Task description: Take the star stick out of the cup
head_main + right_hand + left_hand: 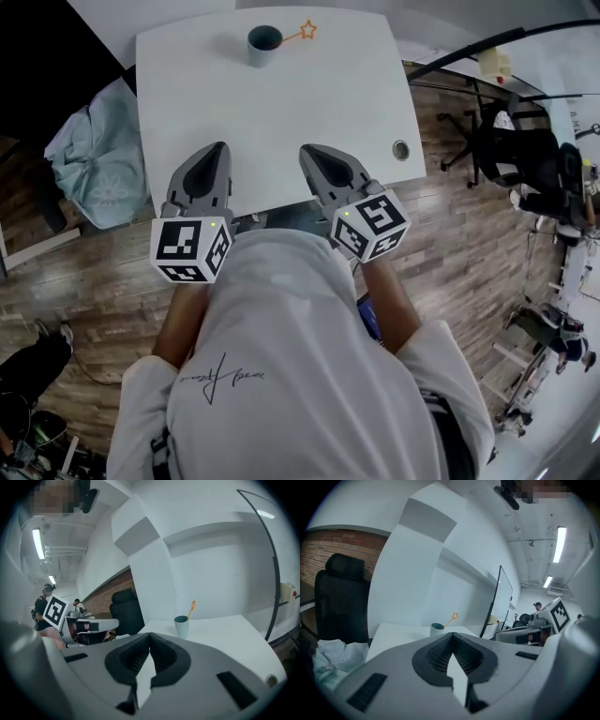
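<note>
A grey-blue cup (263,44) stands at the far edge of the white table (281,103). An orange star stick (302,33) leans out of it to the right. The cup (437,628) and star stick (452,618) show small and far in the left gripper view. In the right gripper view the cup (181,626) holds the stick (191,609) too. My left gripper (217,150) and right gripper (309,152) hover over the table's near edge, far from the cup. Both are shut and hold nothing.
A round cable hole (401,149) sits in the table's near right corner. A black chair with pale cloth (94,155) stands left of the table. Black office chairs (525,159) stand on the wooden floor at right. A person's white shirt (281,356) fills the foreground.
</note>
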Motion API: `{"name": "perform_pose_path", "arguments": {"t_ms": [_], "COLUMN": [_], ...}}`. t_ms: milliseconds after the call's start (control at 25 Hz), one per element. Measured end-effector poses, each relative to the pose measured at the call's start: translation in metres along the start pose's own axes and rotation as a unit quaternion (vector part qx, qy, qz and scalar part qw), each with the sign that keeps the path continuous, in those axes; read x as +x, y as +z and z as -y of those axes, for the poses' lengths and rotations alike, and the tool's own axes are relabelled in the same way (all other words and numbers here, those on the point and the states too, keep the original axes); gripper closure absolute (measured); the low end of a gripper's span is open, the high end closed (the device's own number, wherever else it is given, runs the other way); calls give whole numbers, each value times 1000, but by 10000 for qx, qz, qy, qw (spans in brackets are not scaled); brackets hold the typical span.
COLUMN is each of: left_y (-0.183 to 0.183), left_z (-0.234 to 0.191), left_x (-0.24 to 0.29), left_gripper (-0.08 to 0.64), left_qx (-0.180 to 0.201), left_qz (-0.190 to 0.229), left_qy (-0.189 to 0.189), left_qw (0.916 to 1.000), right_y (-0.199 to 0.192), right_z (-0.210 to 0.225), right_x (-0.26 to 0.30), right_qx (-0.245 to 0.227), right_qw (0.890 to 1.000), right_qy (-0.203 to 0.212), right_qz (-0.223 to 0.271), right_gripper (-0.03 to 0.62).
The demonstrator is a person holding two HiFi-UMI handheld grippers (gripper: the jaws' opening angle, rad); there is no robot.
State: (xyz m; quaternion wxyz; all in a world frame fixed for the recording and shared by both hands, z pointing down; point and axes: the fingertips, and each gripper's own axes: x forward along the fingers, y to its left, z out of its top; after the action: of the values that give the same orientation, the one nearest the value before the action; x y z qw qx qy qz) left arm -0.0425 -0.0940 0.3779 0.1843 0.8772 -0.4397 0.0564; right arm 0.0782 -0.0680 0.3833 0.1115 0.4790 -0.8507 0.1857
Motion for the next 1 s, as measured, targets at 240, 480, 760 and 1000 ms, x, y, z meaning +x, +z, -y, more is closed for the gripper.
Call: {"name": "perform_pose_path", "arguments": {"t_ms": [240,480,760,1000], "left_y": [-13,-19,-10,-2], "left_z": [-22,-35,-27,-23], "left_x": [-5,-9,14,30], "left_gripper": [557,557,558,557], "left_qx": [-17,-327,-369,-324], "left_qz": [-16,188,266,244], "left_qy": [249,420,390,456], "left_qw": [9997,9984,9982,9981], "right_y": [11,18,38,50], "right_z": [9,28,62,83], "right_x": [13,34,56,75], "right_qx": [-247,-667,-664,-648], "right_qw": [9996,9977,9974,9972], "right_qy": [145,-80,-179,-164], "right_qz": [45,-50,203,338], "right_gripper": [584,584,583,583]}}
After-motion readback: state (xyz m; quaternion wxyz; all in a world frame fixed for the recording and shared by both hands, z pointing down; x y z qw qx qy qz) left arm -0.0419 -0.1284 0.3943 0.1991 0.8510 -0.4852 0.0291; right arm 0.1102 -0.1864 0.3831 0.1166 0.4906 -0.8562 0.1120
